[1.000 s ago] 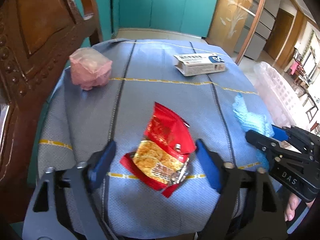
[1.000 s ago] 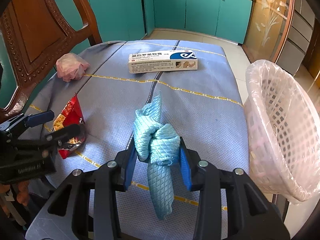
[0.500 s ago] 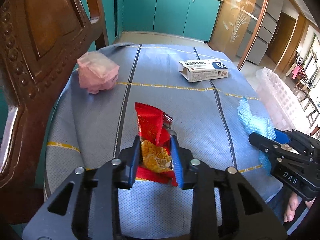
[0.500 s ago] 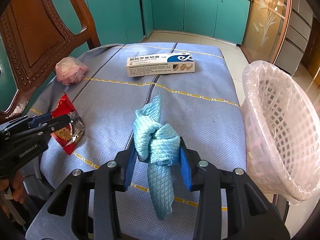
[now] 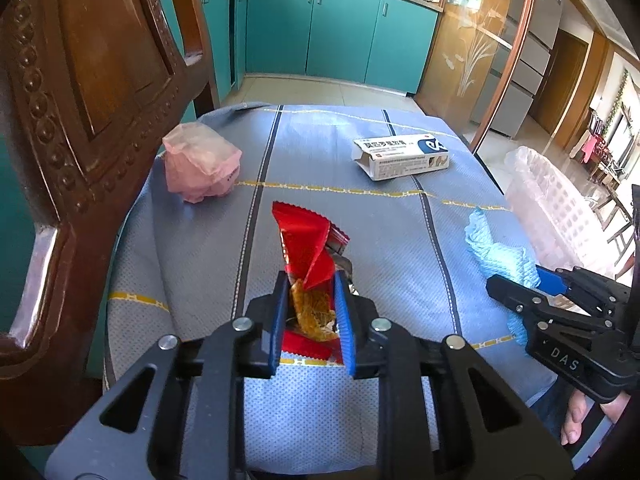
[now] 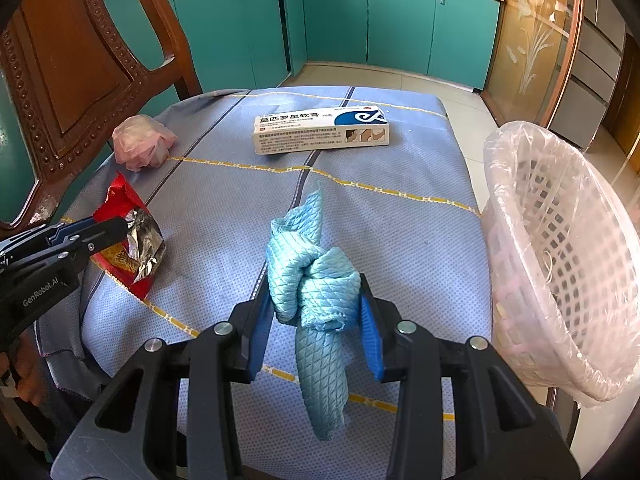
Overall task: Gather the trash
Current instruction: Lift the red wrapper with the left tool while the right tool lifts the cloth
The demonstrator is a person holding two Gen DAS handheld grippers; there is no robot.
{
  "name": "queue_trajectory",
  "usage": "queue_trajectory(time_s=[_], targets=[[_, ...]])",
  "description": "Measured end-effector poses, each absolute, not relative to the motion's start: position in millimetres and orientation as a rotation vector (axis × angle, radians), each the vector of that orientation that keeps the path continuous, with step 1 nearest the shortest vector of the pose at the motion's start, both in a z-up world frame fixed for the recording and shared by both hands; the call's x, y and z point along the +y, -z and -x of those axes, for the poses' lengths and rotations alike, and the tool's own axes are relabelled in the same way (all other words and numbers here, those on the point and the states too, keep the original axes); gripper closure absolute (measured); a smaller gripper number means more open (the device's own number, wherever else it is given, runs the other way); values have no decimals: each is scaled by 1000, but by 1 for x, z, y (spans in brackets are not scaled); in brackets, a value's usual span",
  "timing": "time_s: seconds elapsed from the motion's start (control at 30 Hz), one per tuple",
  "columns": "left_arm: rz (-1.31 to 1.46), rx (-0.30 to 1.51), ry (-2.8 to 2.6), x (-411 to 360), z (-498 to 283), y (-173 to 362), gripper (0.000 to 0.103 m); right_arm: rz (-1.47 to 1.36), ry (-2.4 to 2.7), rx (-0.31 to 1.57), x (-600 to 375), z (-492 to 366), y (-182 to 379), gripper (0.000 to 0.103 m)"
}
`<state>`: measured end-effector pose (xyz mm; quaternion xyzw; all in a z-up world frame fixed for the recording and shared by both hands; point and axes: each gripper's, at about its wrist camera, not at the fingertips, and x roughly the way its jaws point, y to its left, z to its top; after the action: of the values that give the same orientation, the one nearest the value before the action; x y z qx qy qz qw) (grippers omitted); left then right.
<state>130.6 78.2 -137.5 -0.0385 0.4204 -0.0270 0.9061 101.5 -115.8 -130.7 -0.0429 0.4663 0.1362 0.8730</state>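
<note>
1. Crumpled, the red snack wrapper (image 5: 310, 256) with silver lining sits pinched in the left gripper (image 5: 310, 300) above the blue tablecloth (image 5: 200, 248);
2. right gripper (image 6: 318, 312) clamps a knotted light-blue cloth (image 6: 312, 280) beside the lined basket (image 6: 560, 260).

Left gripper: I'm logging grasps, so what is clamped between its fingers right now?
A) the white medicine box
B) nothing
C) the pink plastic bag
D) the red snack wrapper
D: the left gripper is shut on the red snack wrapper; its blue pads pinch the wrapper's lower part.
</note>
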Motion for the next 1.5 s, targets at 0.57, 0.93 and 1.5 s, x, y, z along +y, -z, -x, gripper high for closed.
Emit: queue_trajectory(time_s=[0.57, 0.93, 1.5], targets=[[88, 803, 34, 84, -120, 114, 80, 86, -292, 943, -115, -96, 120, 63], [95, 788, 25, 88, -115, 108, 81, 75, -294, 929, -118, -94, 115, 63], [97, 794, 24, 88, -114, 109, 81, 165, -335, 1010, -83, -120, 153, 31]])
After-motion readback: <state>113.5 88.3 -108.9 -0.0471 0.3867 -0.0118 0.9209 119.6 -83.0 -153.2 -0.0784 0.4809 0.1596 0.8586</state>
